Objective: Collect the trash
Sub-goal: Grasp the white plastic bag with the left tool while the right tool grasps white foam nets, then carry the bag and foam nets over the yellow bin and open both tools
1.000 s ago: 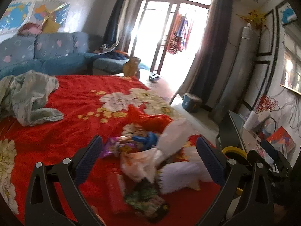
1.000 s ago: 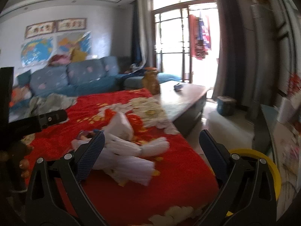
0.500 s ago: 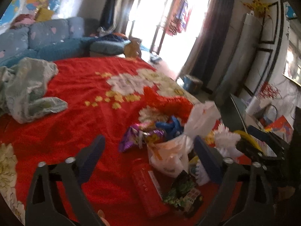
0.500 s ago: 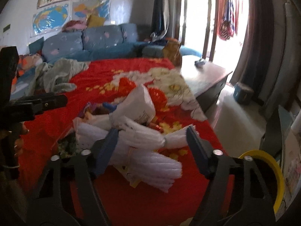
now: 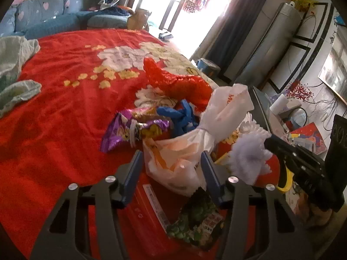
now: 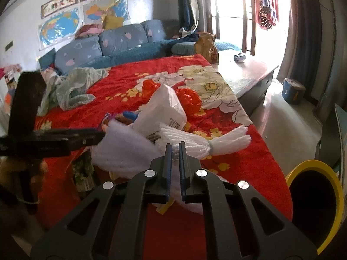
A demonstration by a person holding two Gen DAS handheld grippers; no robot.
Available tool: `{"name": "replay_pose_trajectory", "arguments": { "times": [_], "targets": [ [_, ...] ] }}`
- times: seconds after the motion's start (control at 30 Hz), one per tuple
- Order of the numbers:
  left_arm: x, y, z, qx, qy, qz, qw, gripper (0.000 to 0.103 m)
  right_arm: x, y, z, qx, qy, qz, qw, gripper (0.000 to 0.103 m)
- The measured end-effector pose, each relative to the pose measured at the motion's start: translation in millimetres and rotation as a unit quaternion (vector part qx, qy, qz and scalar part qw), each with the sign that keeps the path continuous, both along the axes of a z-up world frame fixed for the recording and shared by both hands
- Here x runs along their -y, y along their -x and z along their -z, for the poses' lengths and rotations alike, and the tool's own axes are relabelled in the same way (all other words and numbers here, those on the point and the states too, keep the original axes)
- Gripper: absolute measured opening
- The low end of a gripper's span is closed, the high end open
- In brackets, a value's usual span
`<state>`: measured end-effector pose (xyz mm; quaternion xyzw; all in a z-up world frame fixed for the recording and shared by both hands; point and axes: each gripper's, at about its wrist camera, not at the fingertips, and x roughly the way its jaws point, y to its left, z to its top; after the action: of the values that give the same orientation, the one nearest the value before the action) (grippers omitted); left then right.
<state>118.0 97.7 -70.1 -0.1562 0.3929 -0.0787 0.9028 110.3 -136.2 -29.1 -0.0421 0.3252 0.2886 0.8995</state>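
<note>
Daylight floods through the blown-out balcony door (image 5: 184, 10); fisheye edges bend, slight softness

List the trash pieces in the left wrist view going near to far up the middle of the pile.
Green snack packet → white plastic bag → blue wrapper → red plastic bag.

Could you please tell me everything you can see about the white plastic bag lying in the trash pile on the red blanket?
The white plastic bag is thin, crinkled and semi-transparent, with orange print on its side. It is cinched around the middle, so a loose top flares upward while a fuller bottom lies on the red blanket. It lies between the fingers of the left gripper, whose jaws flank it without visibly squeezing. A purple snack wrapper lies just behind it, a green packet in front, and white foam netting beside it.
</note>
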Motion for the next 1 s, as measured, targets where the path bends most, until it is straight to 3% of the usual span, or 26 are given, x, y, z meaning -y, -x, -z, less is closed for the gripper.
{"name": "replay_pose_trajectory", "arguments": {
  "times": [0.27,0.43,0.47,1.0],
  "targets": [
    [13,4,-7,0.01,-0.033,0.018,0.9992,0.023,8,-4,-6,0.009,-0.017,0.016,1.0,0.003],
    [18,8,-11,0.022,-0.047,0.021,0.9984,0.02,12,-4,-10,0.015,-0.024,0.02,0.999,0.003],
    [18,9,-14,0.028,-0.047,0.021,0.9983,0.016,13,-4,-12,0.016,-0.026,0.021,0.999,0.003],
    [50,19,-92,0.136,-0.036,0.043,0.9892,0.014,44,3,-47,0.069,-0.072,0.051,0.994,0.002]
  ]
}}
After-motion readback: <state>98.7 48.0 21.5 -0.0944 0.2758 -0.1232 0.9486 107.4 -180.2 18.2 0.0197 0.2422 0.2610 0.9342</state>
